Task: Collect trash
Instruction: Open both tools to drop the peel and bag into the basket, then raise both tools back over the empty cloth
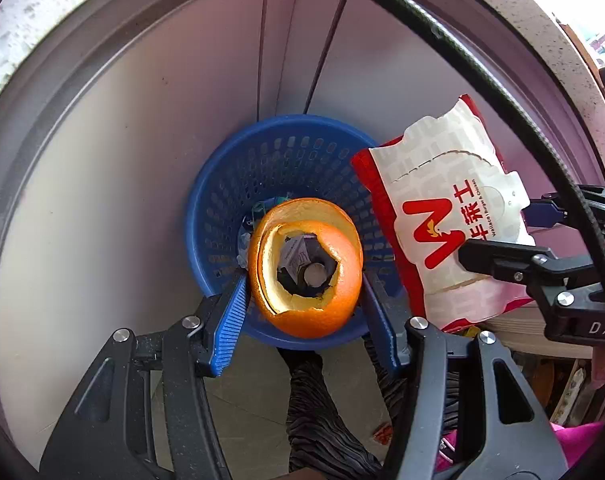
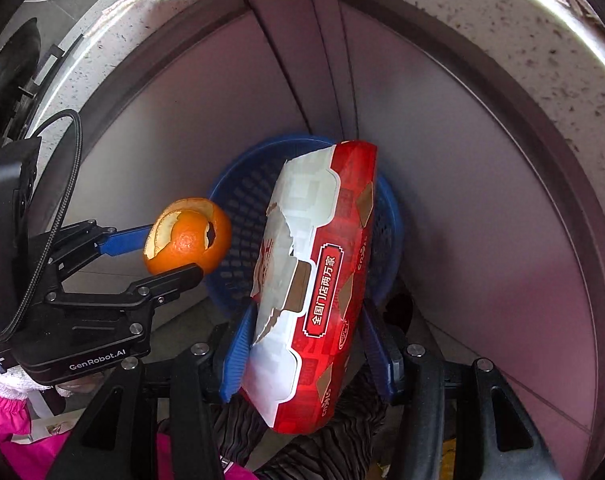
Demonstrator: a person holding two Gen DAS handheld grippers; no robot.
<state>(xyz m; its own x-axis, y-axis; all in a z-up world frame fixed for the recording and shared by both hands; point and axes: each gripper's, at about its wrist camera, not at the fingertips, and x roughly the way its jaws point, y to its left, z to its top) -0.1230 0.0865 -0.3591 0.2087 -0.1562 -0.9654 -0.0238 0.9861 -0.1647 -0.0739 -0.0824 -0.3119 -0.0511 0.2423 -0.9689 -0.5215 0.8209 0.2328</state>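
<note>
Trash is held in both tongs above a blue bin (image 1: 222, 208). The left gripper (image 1: 304, 276) is closed on a hollow orange peel (image 1: 306, 268), its blue pads (image 1: 232, 308) pressing the peel's two sides; the right-hand pad is mostly hidden behind the peel. Through the peel's torn hole, scraps of paper and a small round object show in the bin's bottom, too small to make out. From the right wrist view the peel (image 2: 188, 236) hangs just left of the bin's rim (image 2: 394, 224).

The right gripper (image 2: 302, 344) is closed on a torn red-and-white wrapper (image 2: 322, 280), which stands upright between the pads (image 2: 236, 356) and covers most of the bin's mouth. In the left wrist view the wrapper (image 1: 442, 208) sits just right of the bin, and the right gripper (image 1: 498, 236) reaches in from the frame edge, partly cut off.

A black cable (image 1: 502, 92) arcs across the left view. Behind the bin stand grey cabinet doors (image 1: 142, 120) under a speckled counter edge (image 2: 542, 40). The floor below is largely hidden by dark striped cloth (image 1: 314, 408) and pink fabric (image 2: 6, 412).
</note>
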